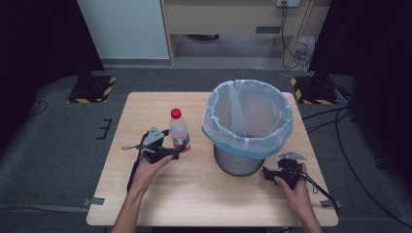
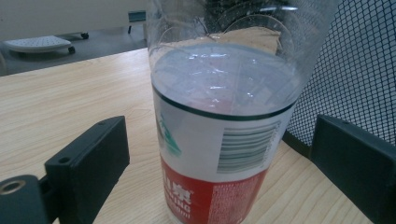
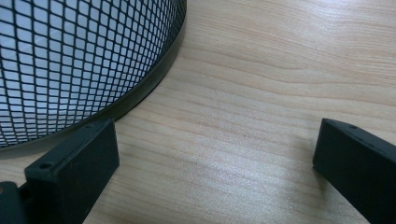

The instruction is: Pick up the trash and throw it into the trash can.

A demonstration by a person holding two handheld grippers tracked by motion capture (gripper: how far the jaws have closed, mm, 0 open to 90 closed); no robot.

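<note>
The clear plastic bottle with red cap and red-and-white label (image 1: pixel 179 132) stands upright, long axis vertical, on the pale wooden desk (image 1: pixel 194 189), at about nine o'clock from the black mesh wastebasket lined with a pale blue bag (image 1: pixel 248 124). The left tool (image 1: pixel 171 153) is the nearer one: its jaws are spread either side of the bottle, gaps visible on both flanks. The right tool (image 1: pixel 266 173), likewise spread and empty, rests at five o'clock of the wastebasket. The label shows a barcode and white characters, too cropped to read.
</note>
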